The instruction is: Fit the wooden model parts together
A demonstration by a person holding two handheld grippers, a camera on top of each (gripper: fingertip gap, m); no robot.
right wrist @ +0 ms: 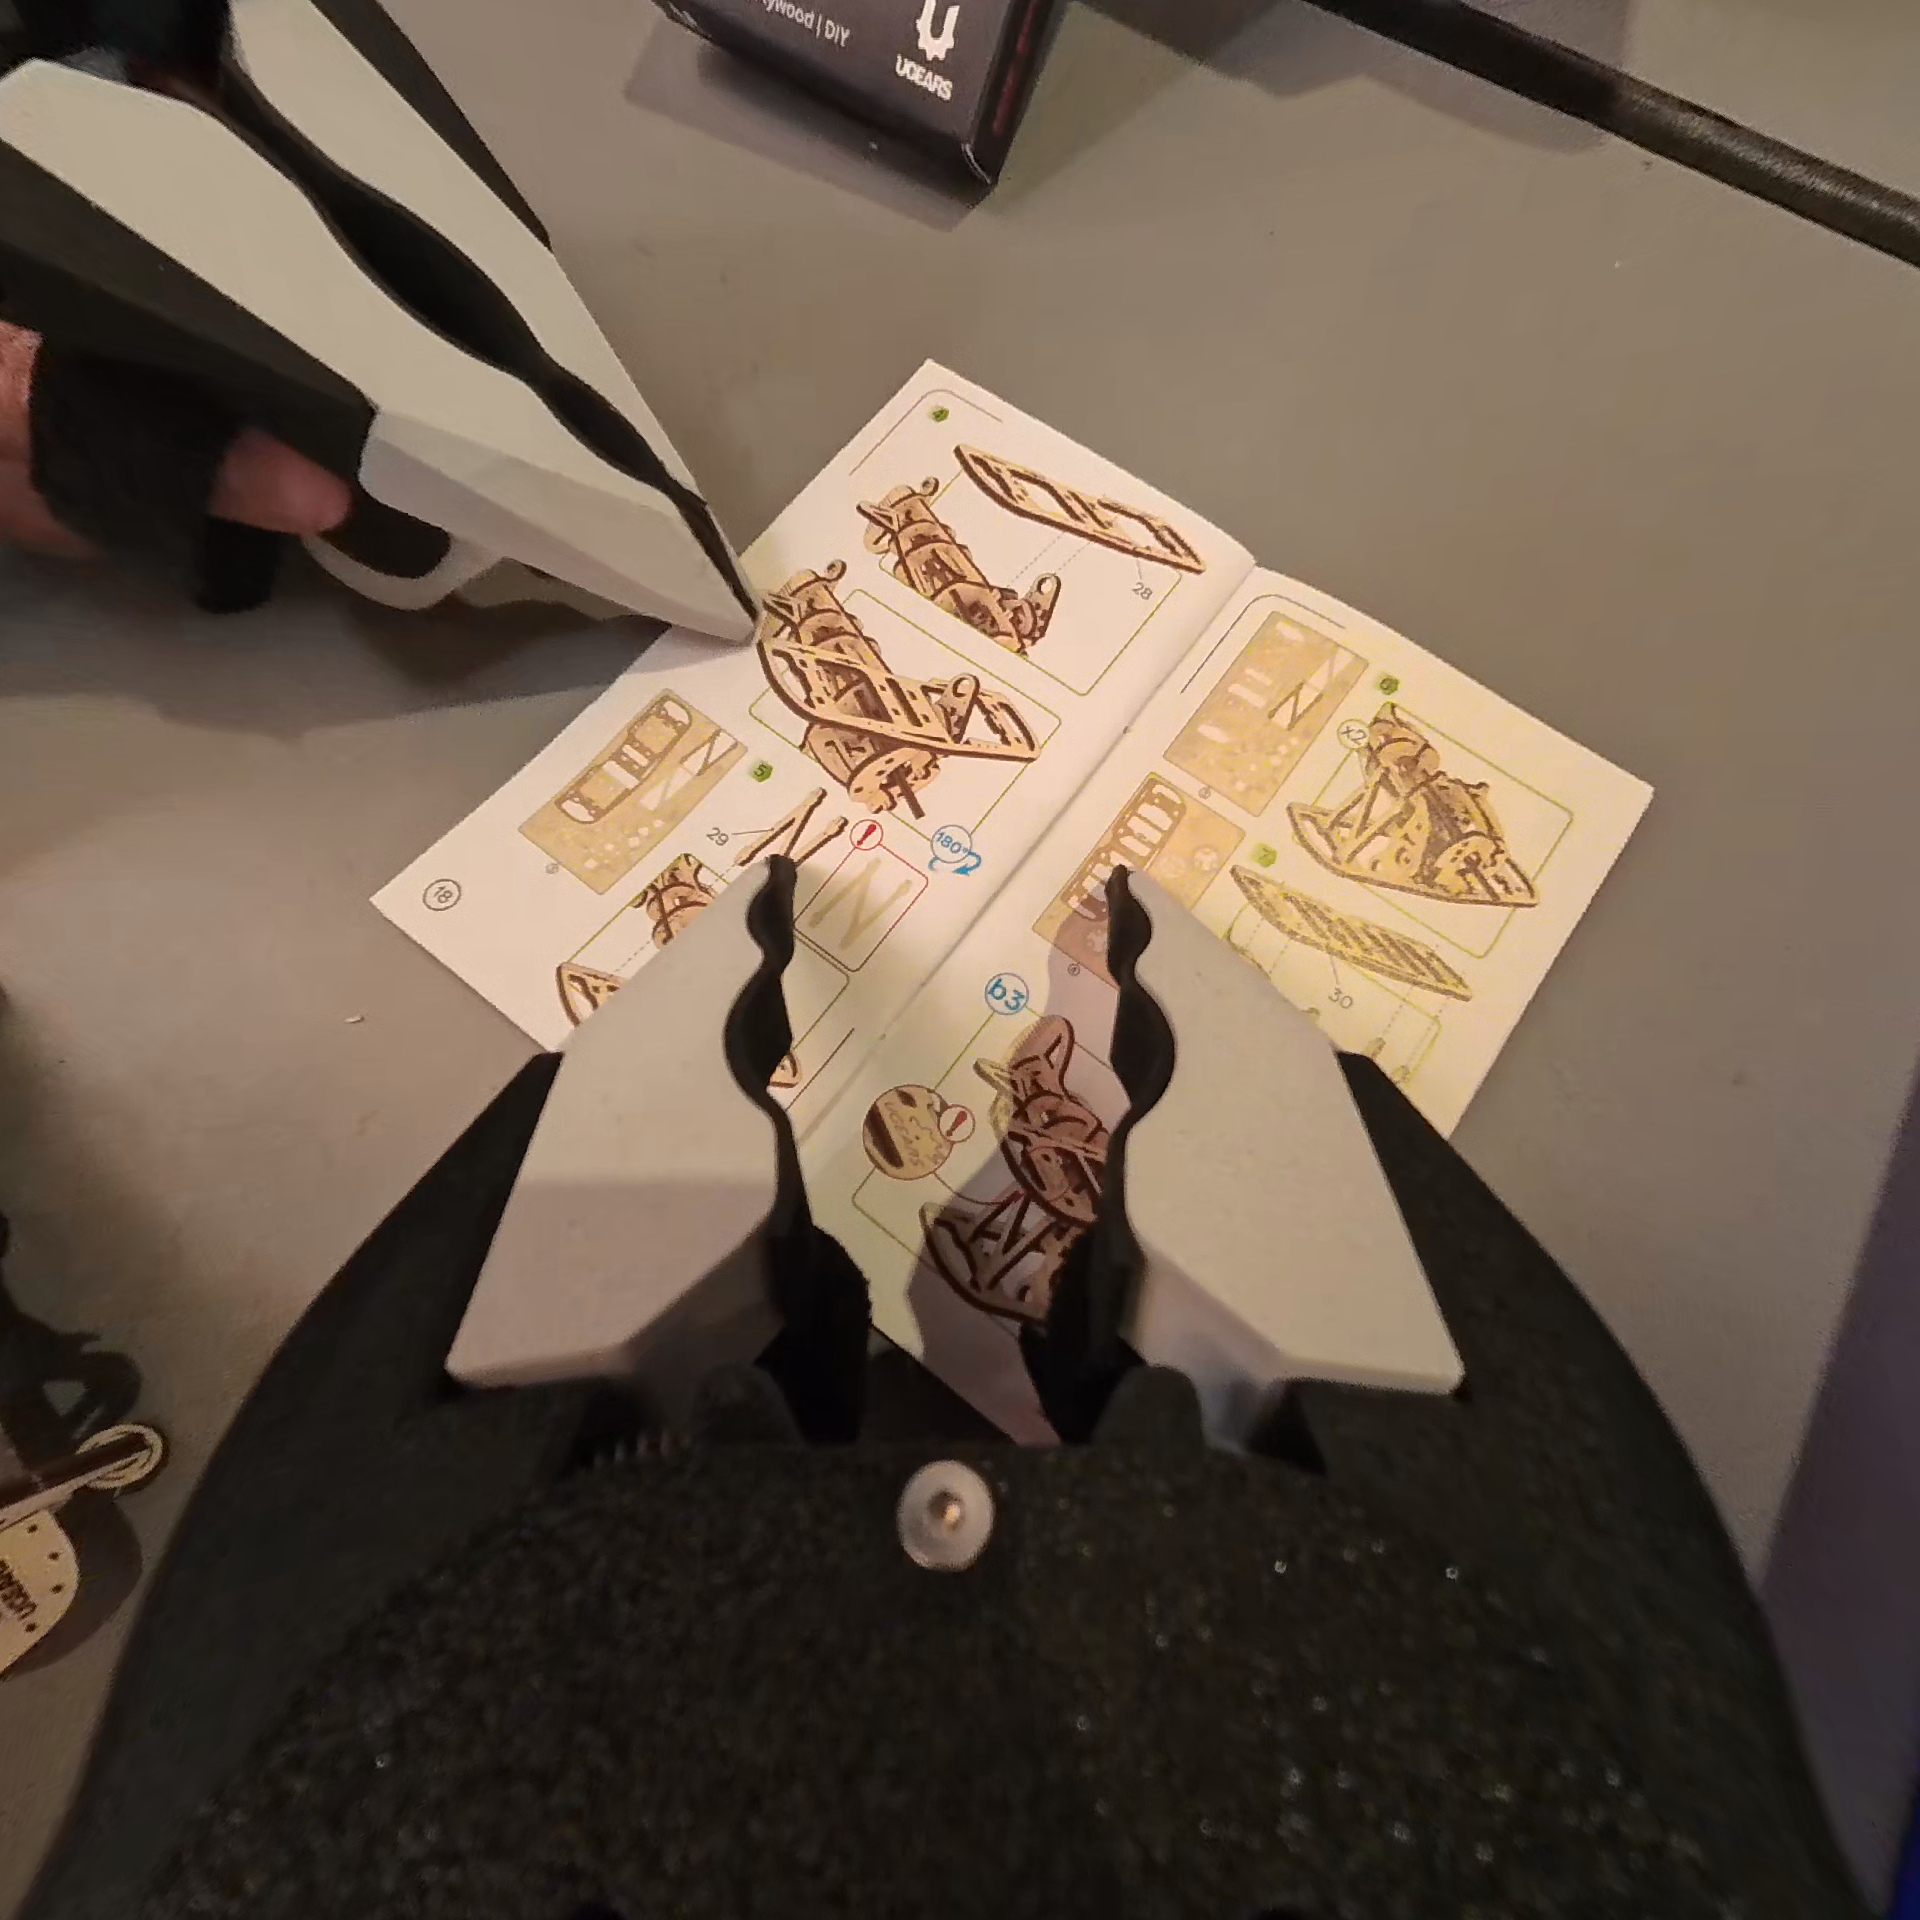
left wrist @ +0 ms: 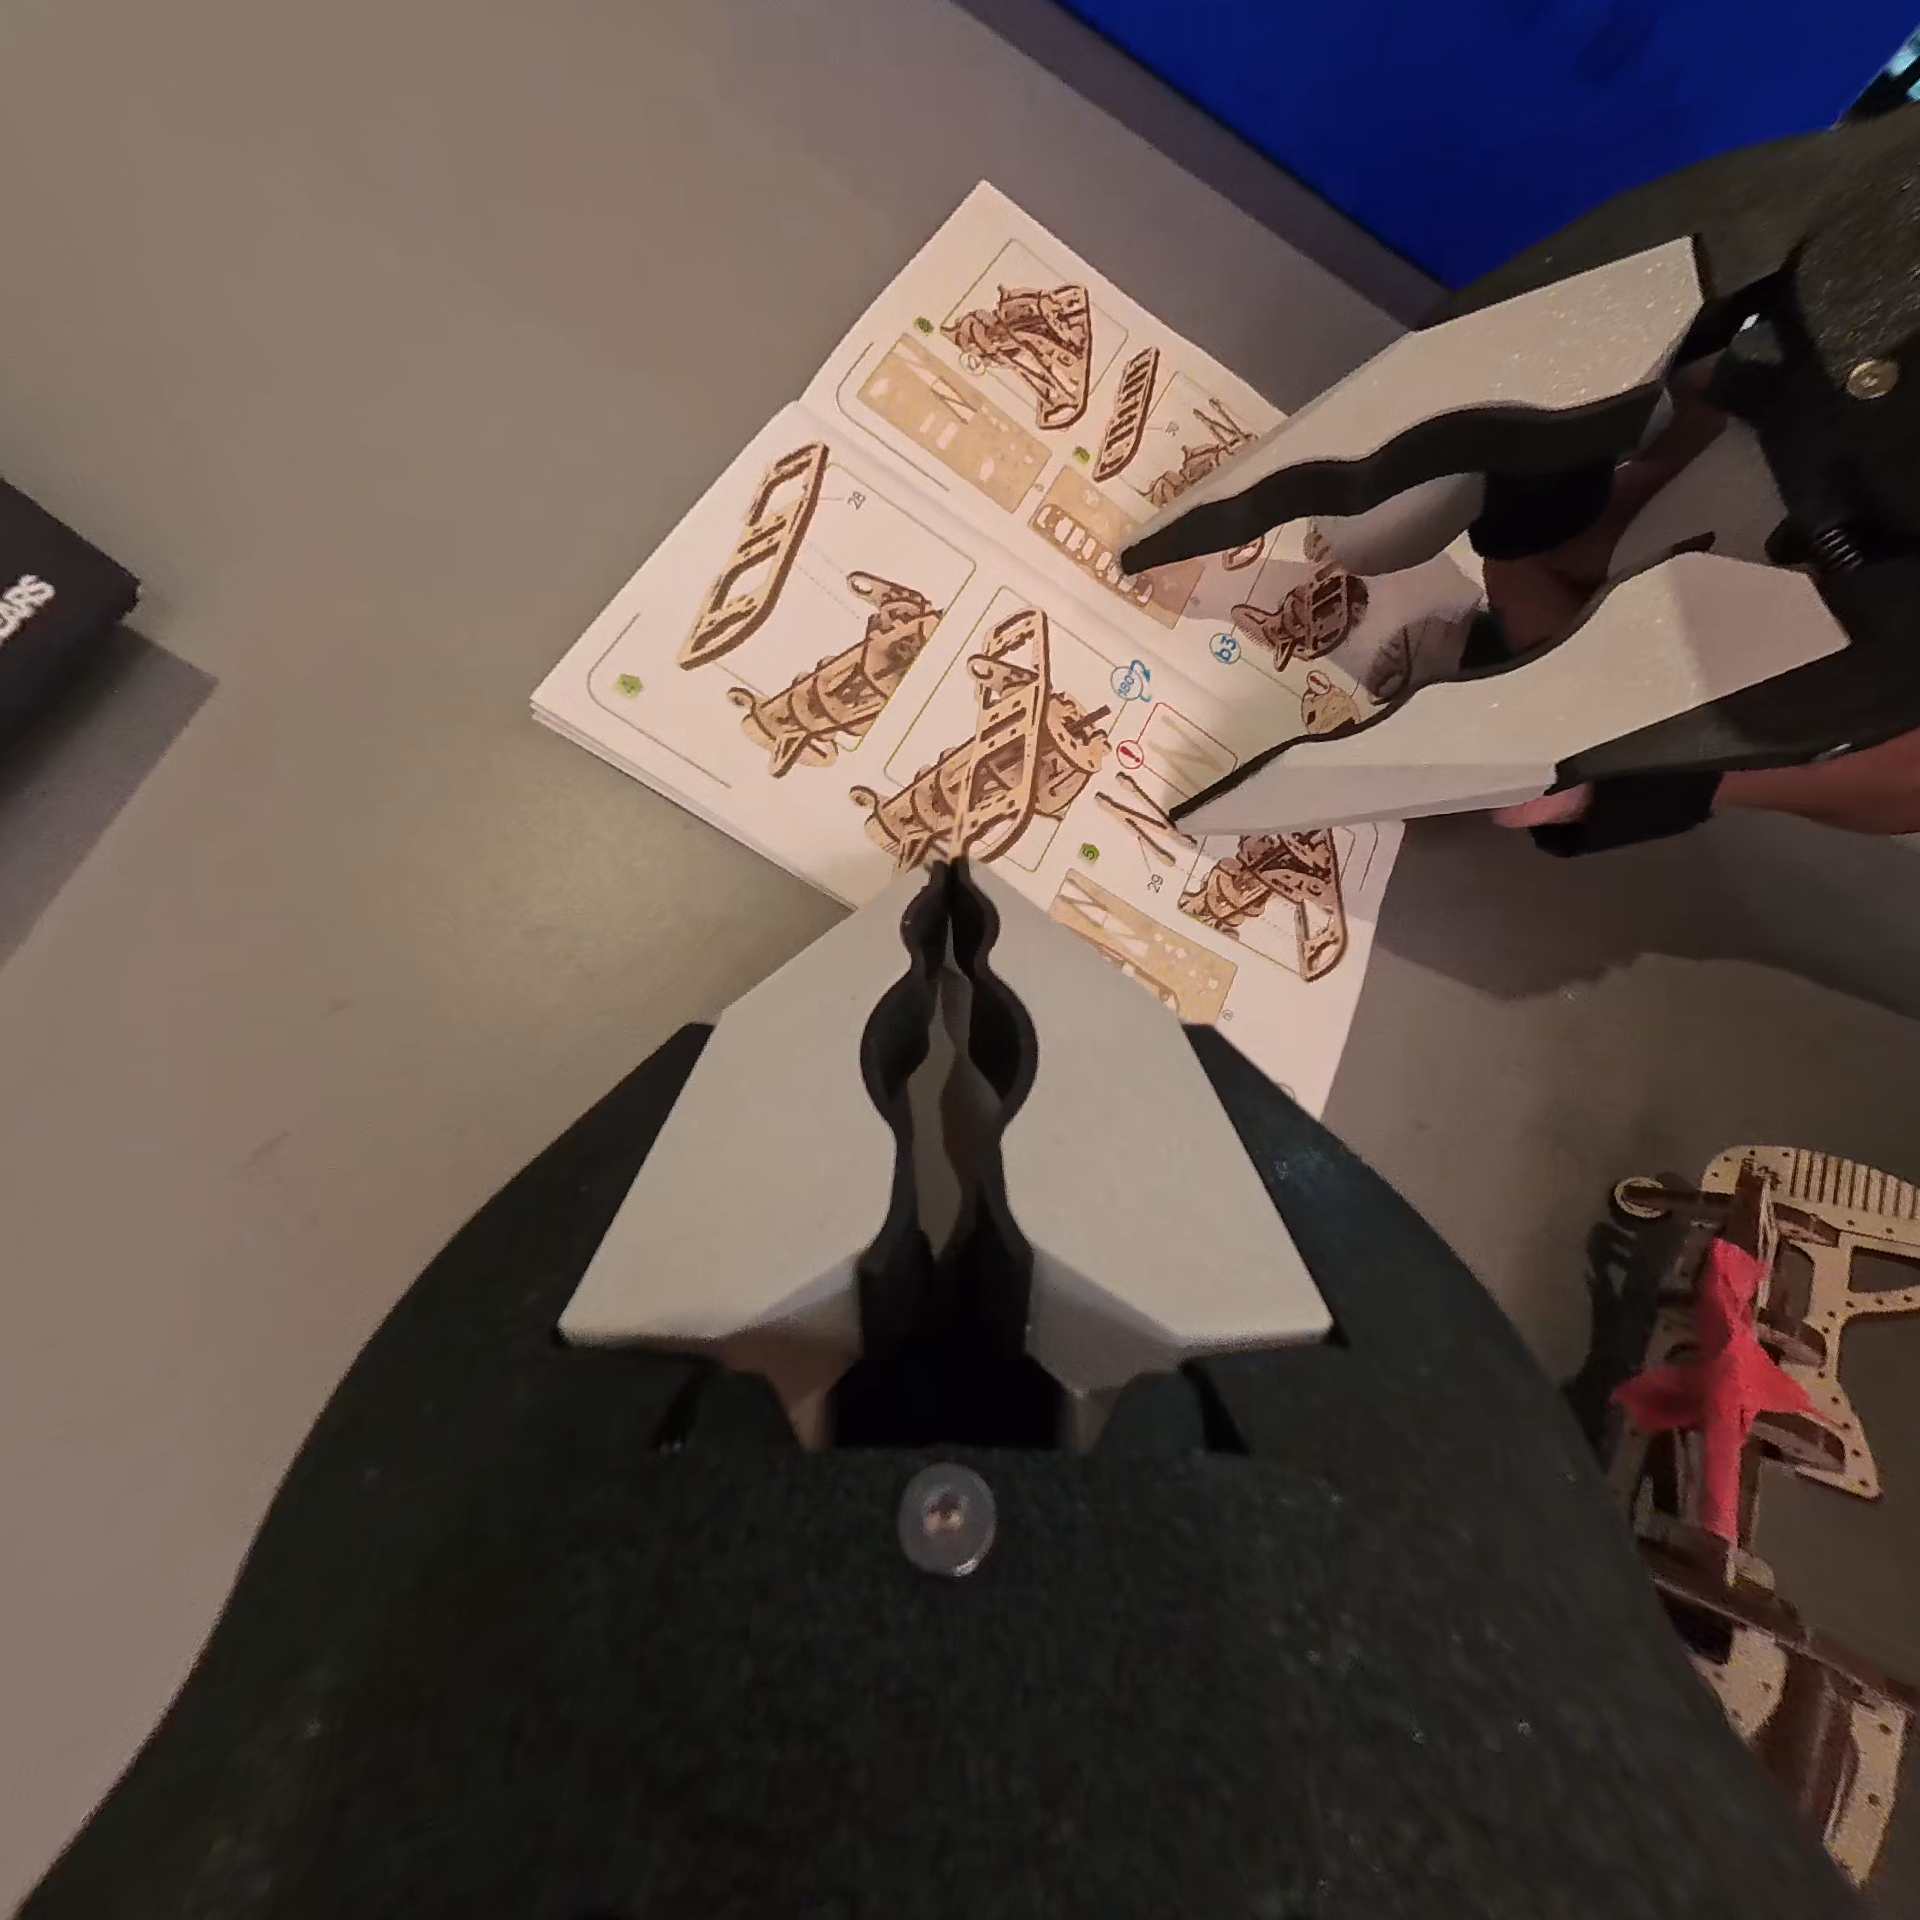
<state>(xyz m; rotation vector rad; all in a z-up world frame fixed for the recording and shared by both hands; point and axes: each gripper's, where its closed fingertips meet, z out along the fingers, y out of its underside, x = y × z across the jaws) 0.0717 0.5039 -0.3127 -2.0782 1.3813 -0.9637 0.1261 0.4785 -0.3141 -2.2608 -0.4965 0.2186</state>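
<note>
An open instruction booklet [left wrist: 831, 582] with model drawings lies flat on the grey table; it also shows in the right wrist view [right wrist: 1299, 707]. My left gripper [left wrist: 951, 868] is shut and empty, its tip at the booklet's near edge; it shows in the right wrist view [right wrist: 743, 613] with its tip touching the page. My right gripper [right wrist: 940, 878] is open and empty, above the booklet's middle; it also shows in the left wrist view [left wrist: 1153, 686]. A partly built wooden model [left wrist: 1766, 1403] with a red piece lies at the right; a bit of it shows in the right wrist view [right wrist: 73, 1496].
A black box [right wrist: 894, 73] stands on the table beyond the booklet; it also shows in the left wrist view [left wrist: 52, 634]. A blue surface [left wrist: 1507, 114] borders the table's far edge. A gloved hand [right wrist: 156, 468] holds the left gripper. My hands' fingertips stand some 7 cm from each other.
</note>
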